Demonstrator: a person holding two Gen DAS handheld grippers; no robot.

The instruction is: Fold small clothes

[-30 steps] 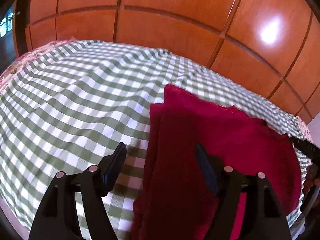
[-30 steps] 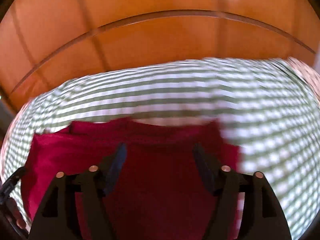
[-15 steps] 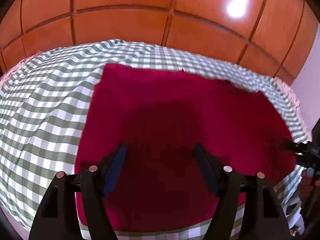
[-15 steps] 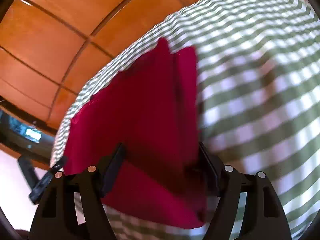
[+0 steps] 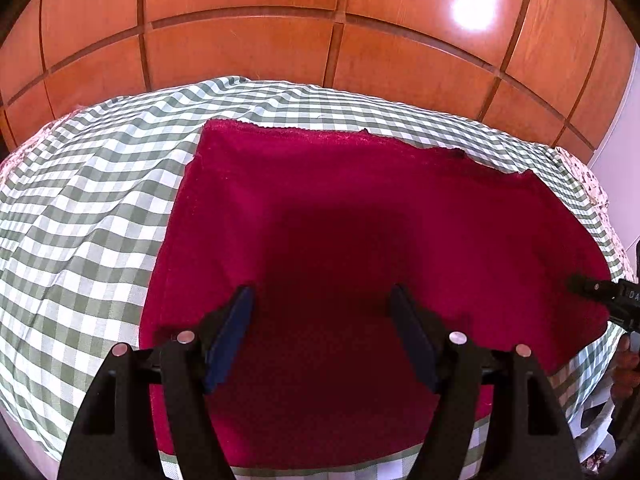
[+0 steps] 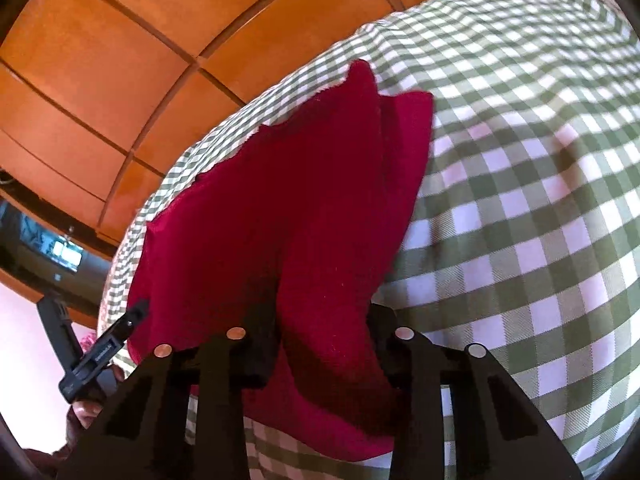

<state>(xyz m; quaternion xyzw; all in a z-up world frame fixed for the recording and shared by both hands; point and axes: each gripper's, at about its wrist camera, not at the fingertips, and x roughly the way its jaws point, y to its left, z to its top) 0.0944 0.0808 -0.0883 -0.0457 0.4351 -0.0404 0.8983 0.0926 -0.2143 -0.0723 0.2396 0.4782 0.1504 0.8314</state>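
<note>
A dark red cloth (image 5: 360, 208) lies spread on the green-and-white checked bedcover (image 5: 80, 200). My left gripper (image 5: 322, 296) hovers over the cloth's near part, open, with nothing pinched between its fingers. In the right wrist view the same red cloth (image 6: 280, 200) is gathered into a raised ridge at its near right edge. My right gripper (image 6: 322, 320) has its jaws closing on that ridge, and the fabric fills the gap between them. The right gripper's tip (image 5: 600, 292) shows at the cloth's right edge in the left wrist view. The left gripper (image 6: 108, 344) shows at lower left in the right wrist view.
Orange-brown wooden panels (image 5: 240, 40) rise right behind the bed. The checked cover (image 6: 520, 200) runs on to the right of the cloth. A hand (image 5: 624, 364) holds the right gripper at the bed's near right corner. A dark shelf with a lit display (image 6: 64, 256) stands far left.
My right gripper's fingers came together on the cloth's edge and bunched it into a ridge. My left gripper swung from the cloth's left edge to above its middle, still open.
</note>
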